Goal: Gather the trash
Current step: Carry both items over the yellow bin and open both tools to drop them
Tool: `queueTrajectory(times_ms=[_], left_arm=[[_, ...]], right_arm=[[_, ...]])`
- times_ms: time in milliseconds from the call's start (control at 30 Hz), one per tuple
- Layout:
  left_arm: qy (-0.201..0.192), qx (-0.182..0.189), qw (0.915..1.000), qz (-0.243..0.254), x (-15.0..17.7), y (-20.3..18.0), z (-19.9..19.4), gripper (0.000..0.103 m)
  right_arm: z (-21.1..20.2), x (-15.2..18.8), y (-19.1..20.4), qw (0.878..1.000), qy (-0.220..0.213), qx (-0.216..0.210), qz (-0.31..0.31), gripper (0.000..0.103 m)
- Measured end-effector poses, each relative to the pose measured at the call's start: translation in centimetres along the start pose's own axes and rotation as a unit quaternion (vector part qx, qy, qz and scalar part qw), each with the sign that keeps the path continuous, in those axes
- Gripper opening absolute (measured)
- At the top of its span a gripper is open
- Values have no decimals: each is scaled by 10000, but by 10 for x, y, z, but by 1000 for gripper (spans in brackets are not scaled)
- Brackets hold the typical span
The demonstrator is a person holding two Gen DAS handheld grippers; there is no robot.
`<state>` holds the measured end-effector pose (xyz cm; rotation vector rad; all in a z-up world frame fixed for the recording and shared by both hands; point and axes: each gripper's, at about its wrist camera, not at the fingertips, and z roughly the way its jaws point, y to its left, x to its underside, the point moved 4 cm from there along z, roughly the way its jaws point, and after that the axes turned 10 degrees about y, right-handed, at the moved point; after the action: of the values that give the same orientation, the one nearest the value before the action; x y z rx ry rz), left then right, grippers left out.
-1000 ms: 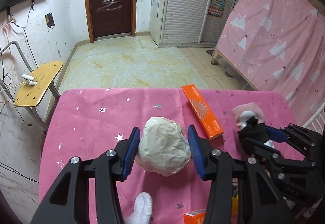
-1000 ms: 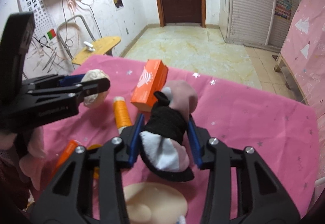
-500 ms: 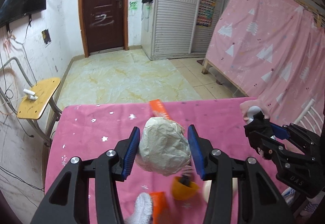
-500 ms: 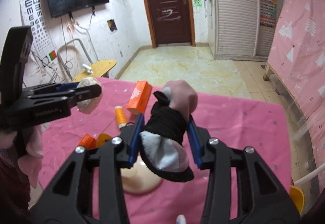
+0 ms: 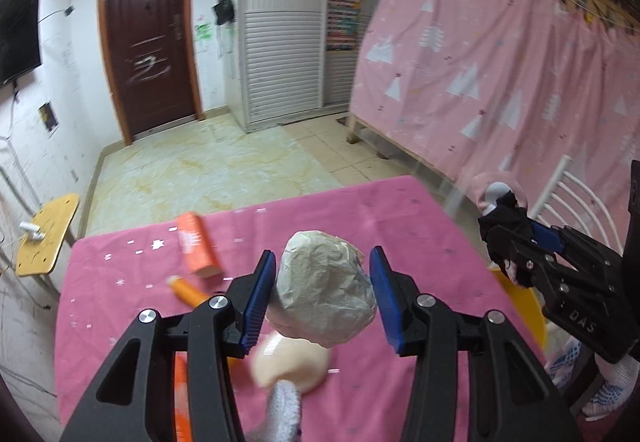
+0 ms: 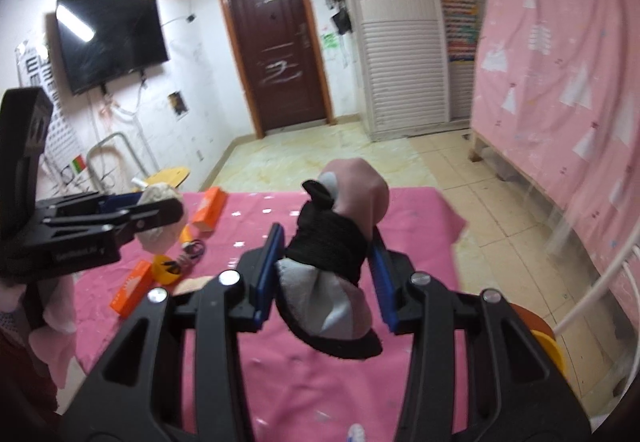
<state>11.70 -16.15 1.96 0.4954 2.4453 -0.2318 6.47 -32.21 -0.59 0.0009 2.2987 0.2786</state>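
Note:
My left gripper (image 5: 322,294) is shut on a crumpled ball of whitish paper (image 5: 324,294) and holds it high above the pink table (image 5: 120,306). It also shows in the right wrist view (image 6: 158,219). My right gripper (image 6: 326,274) is shut on a rolled bundle of pink, black and grey socks (image 6: 336,242), lifted above the table's right side. In the left wrist view the right gripper (image 5: 516,242) is at the far right with the socks (image 5: 500,201) in it.
On the pink table (image 6: 416,209) lie an orange box (image 5: 196,246), a second orange box (image 6: 130,288), an orange spool (image 5: 188,290), a yellow cup (image 6: 166,270) and a beige round dish (image 5: 288,360). A yellow bin (image 5: 520,306) stands beyond the right edge, next to a white rack (image 5: 568,209).
Both grippers have risen and drawn back from the table with their loads held. The table looks smaller and lower, and the yellow bin has come into view at the right.

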Motion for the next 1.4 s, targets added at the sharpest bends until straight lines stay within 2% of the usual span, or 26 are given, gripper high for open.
queueTrajectory(times_ms=[433, 767, 867, 933, 1100, 1167, 1233, 1267, 1400], left_arm=[[143, 450, 9960, 764, 5, -118, 15, 40], [286, 670, 9909, 1129, 8, -181, 28, 40], [322, 781, 9898, 1149, 5, -194, 31, 40], [373, 933, 9886, 1119, 3, -202, 34, 40], [595, 1423, 9834, 957, 0, -223, 49, 41], [630, 1636, 9806, 873, -1, -230, 54, 46], [636, 1779, 9788, 784, -1, -235, 56, 67], [608, 1799, 9789, 754, 0, -236, 56, 72], [557, 1697, 9808, 783, 4, -236, 54, 74]], right_arm=[[-43, 50, -109, 9943, -211, 543, 892, 40], [-48, 73, -161, 9890, -206, 821, 1215, 42], [-52, 77, -172, 9873, -246, 797, 1351, 49], [-56, 80, -177, 9856, -293, 807, 1458, 67], [-68, 82, -193, 9806, -474, 837, 1711, 69], [-73, 84, -198, 9784, -561, 788, 1824, 69], [-77, 85, -202, 9769, -624, 780, 1888, 69], [-78, 84, -205, 9760, -647, 799, 1918, 69], [-81, 86, -211, 9738, -723, 760, 2019, 69]])
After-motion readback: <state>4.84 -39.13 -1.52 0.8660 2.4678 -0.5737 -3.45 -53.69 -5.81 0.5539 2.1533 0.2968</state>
